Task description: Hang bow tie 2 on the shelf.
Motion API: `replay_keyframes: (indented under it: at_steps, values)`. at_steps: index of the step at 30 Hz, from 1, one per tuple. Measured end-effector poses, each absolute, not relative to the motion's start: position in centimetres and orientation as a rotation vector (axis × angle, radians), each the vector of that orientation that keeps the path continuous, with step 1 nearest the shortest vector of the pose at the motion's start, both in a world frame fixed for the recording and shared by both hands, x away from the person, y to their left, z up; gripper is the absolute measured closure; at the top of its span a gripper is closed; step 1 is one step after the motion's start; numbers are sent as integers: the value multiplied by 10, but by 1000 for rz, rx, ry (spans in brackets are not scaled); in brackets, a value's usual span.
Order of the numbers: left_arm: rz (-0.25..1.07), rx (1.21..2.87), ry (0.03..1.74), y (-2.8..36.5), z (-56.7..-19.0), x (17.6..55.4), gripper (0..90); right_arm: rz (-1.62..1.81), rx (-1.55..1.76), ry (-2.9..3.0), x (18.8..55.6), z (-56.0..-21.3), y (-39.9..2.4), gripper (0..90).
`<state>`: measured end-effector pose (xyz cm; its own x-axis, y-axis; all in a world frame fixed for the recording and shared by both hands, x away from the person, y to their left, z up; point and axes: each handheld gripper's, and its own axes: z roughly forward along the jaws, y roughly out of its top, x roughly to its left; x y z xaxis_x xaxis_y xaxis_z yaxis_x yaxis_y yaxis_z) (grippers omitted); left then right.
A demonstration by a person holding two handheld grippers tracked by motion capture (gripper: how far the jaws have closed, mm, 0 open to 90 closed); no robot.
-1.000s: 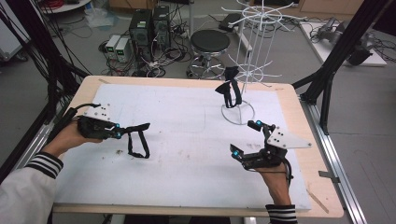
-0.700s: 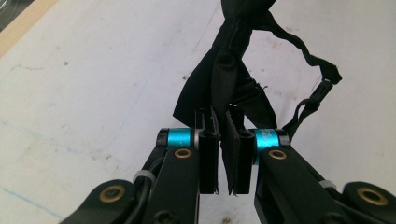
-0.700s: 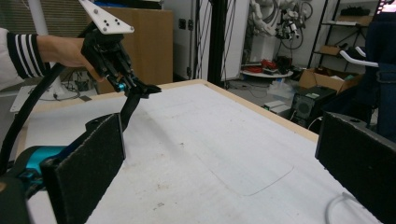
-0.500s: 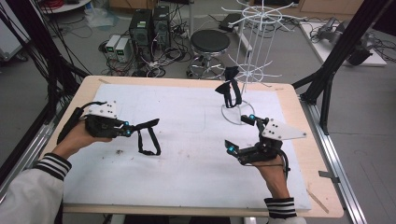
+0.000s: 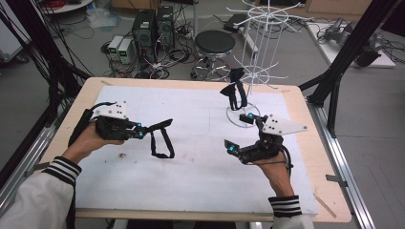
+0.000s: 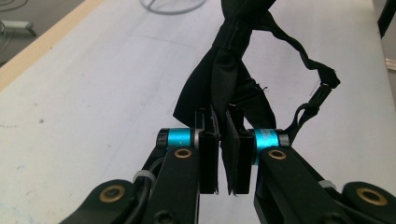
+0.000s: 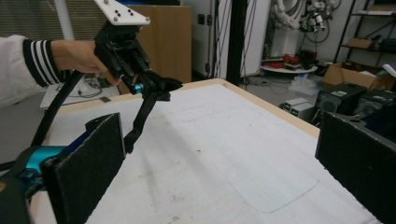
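My left gripper [image 5: 141, 130] is shut on a black bow tie [image 5: 161, 139], whose strap hangs in a loop just above the white mat [image 5: 200, 171]. In the left gripper view the pads [image 6: 209, 154] pinch the bow tie's fabric [image 6: 229, 70], and the strap with its clasp trails off to the right. A second black bow tie [image 5: 236, 93] hangs on the white wire rack [image 5: 258, 71] at the back. My right gripper [image 5: 239, 132] stands wide open, with nothing between its pads [image 7: 88, 172], in front of the rack's base. The right gripper view looks across at the held bow tie [image 7: 148, 101].
The rack's round wire base [image 5: 242, 117] rests on the mat's far edge. The wooden table rim [image 5: 305, 109] frames the mat. Behind the table are a stool [image 5: 215, 43], computer cases [image 5: 152, 26] and cables on the floor. Black frame struts [image 5: 344, 62] rise at the right.
My left gripper has carried the bow tie to the right and slightly higher. My right gripper has shifted a little up and toward the rack, still open.
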<state>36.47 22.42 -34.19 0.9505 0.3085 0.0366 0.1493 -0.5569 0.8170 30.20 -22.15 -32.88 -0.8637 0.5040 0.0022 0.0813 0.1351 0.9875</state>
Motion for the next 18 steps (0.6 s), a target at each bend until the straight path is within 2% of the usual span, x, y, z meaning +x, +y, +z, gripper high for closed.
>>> replay_keyframes:
  at_steps: [18]
  values:
    - [197,2117,280,196,-336,360,846,1822,488,2181,324,-321,-191,7]
